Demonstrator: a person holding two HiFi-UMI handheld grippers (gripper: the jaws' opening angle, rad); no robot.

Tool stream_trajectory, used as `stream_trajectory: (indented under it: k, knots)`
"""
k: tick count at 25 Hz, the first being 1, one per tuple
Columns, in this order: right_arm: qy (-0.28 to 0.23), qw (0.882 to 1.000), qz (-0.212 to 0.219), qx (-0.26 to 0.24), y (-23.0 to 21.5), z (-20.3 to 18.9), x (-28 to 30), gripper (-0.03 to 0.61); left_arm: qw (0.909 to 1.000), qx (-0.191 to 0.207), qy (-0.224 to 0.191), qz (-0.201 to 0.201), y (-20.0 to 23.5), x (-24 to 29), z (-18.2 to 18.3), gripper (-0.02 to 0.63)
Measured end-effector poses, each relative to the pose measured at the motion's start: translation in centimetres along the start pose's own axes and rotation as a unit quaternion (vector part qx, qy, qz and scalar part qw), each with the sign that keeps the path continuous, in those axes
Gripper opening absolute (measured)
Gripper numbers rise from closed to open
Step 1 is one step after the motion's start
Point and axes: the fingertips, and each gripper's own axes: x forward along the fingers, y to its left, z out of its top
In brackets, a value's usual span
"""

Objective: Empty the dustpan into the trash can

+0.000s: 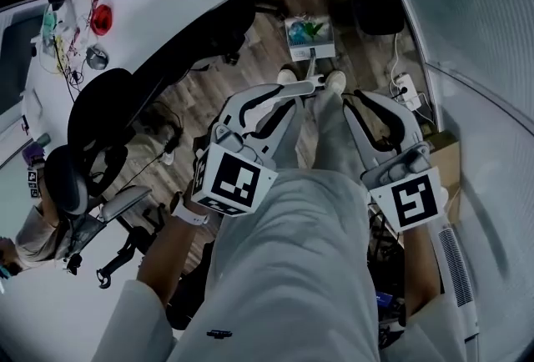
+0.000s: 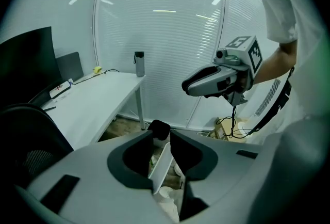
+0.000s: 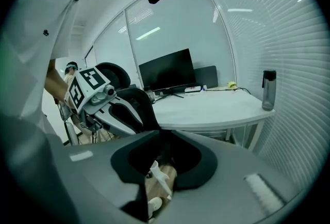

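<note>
The dustpan stands on the floor just beyond the person's shoes. Its white handle shows inside the left gripper and the right gripper, each a little spread and pinching nothing yet. I think it is better to close squarely on the handle, then lift it level so nothing spills.

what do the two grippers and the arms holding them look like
Both the left gripper and right gripper have curved white jaws lined in black, each carrying a white cube with black square markers. Left wrist wears a white band; sleeves are white.
</note>
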Motion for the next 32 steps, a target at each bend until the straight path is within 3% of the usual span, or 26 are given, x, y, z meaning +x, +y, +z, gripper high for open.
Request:
stream_trajectory:
  k: [10,15,27,32]
  knots:
    - [0.048,0.998,0.045,-0.009,-0.1,-4.9,2.8,0.159,0.9939,0.053,0.074,-0.063,-0.9,3.7,-4.2,0.165]
    - [0.078,0.992,0.089,-0.043,0.5,-7.3,4.0,0.189,0.9892,0.078,0.095,-0.08,-1.0,5.2,-5.6,0.179]
    - [0.137,0.975,0.121,-0.126,0.0,-12.2,6.0,0.289,0.98,0.128,0.113,-0.102,-1.3,7.7,-7.8,0.195]
    - [0.146,0.973,0.127,-0.129,-0.4,-13.7,6.5,0.31,0.9772,0.137,0.123,-0.106,-1.5,8.4,-8.5,0.195]
